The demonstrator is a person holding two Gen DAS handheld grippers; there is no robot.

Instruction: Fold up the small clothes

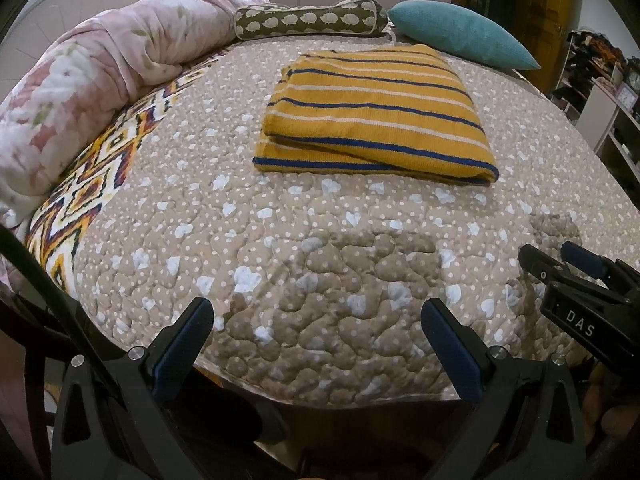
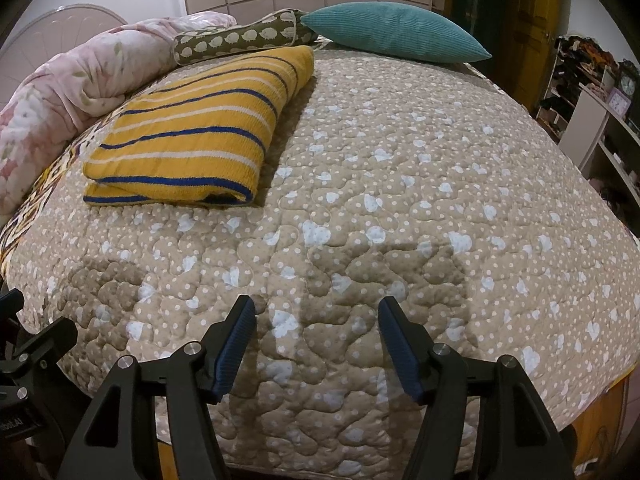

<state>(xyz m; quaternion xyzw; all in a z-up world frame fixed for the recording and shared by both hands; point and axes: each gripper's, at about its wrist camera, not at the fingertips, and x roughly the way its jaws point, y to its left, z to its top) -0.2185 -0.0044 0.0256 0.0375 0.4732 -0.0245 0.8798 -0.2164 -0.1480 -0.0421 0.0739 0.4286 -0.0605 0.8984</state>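
Observation:
A yellow knit garment [image 1: 376,120] with blue and white stripes lies folded into a flat rectangle on the quilted bed cover [image 1: 280,248]. In the right wrist view the same garment [image 2: 200,132] sits far left of centre. My left gripper [image 1: 316,312] hovers over the near edge of the bed, well short of the garment, its jaws wide apart with nothing between them. My right gripper [image 2: 316,312] is also open and empty above the cover's near edge. The right gripper [image 1: 560,256] shows at the lower right of the left wrist view.
A rolled pink floral duvet [image 1: 92,80] lines the left side of the bed. A brown patterned bolster [image 1: 312,20] and a teal cushion [image 1: 460,34] lie at the far end. Shelves with clutter [image 2: 600,92] stand to the right, past the bed's edge.

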